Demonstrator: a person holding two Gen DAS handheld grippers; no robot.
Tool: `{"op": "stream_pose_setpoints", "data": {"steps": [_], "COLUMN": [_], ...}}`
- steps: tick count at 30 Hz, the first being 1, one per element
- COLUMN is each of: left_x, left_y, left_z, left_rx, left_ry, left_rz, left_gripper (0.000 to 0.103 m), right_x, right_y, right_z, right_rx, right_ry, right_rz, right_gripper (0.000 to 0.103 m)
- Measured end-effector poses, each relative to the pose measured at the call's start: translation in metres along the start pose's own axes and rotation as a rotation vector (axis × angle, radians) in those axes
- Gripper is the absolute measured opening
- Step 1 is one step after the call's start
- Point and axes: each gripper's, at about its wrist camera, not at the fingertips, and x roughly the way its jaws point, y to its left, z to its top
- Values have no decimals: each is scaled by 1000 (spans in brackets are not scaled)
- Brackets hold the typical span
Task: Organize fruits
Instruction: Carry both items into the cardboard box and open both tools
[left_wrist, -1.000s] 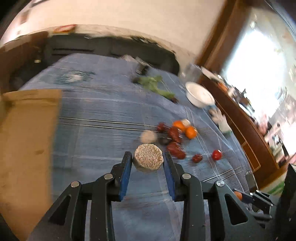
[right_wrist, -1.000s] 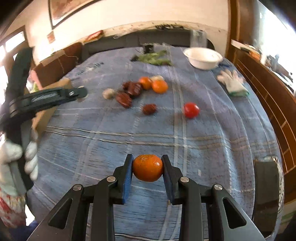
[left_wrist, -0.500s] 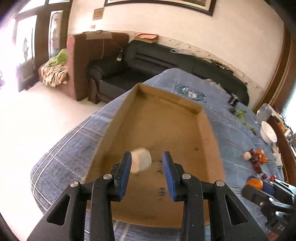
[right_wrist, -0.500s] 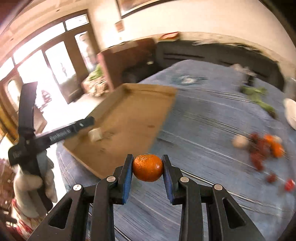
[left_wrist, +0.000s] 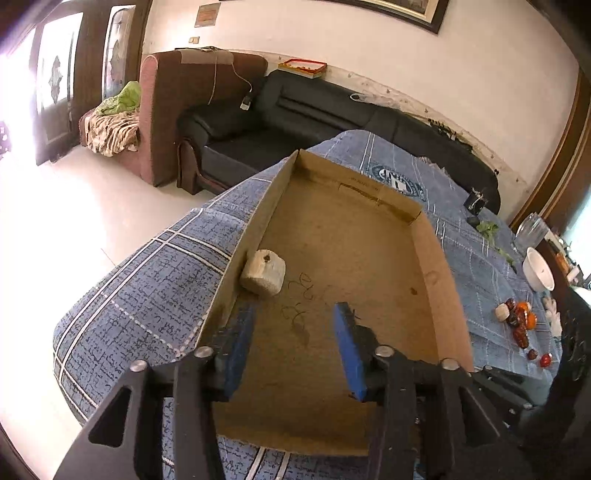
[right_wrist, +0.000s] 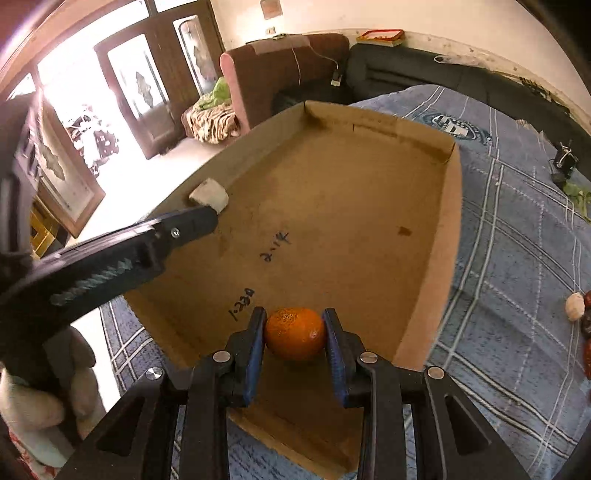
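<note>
A shallow cardboard tray (left_wrist: 424, 236) lies on the blue checked tablecloth; it also shows in the right wrist view (right_wrist: 448, 206). A pale beige round fruit (left_wrist: 263, 274) lies inside against the tray's left wall, also seen in the right wrist view (right_wrist: 208, 194). My left gripper (left_wrist: 293, 341) is open and empty just behind it; it shows in the right wrist view (right_wrist: 192, 223). My right gripper (right_wrist: 295, 334) is shut on an orange mandarin (right_wrist: 294, 333) over the tray's near end. Loose fruits (left_wrist: 519, 321) lie in a cluster far right.
A white bowl (left_wrist: 538, 273) and green leaves (left_wrist: 487, 229) sit at the table's far right. A black sofa (left_wrist: 295, 114) and brown armchair (left_wrist: 177, 110) stand beyond the table edge. More fruits show at the right edge of the right wrist view (right_wrist: 576, 306).
Both grippers swung left from the fruit cluster to the tray. My left gripper opened and the beige fruit dropped into the tray. The right still holds the mandarin.
</note>
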Motion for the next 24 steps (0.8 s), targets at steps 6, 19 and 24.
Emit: {"op": "stream_pose_setpoints", "data": {"steps": [6,19,24], "left_x": [-22,-50,-61], "left_y": [4,-20,-28], "left_z": [4,-1,-1], "left_rx": [-34,12,27], "left_ry": [-45,-71,-92], "left_rz": [-26,-72,-67], "left_gripper": [57,60,62], "right_x": [-24,-50,-42], "right_y": [-8,-33,-25], "right_z": [-1,-34,-37], "right_rx": [8,24,-24], "right_ry": [-60,-97,-69], "right_rz": [21,-245,-259], "right_gripper": [49,66,66]}}
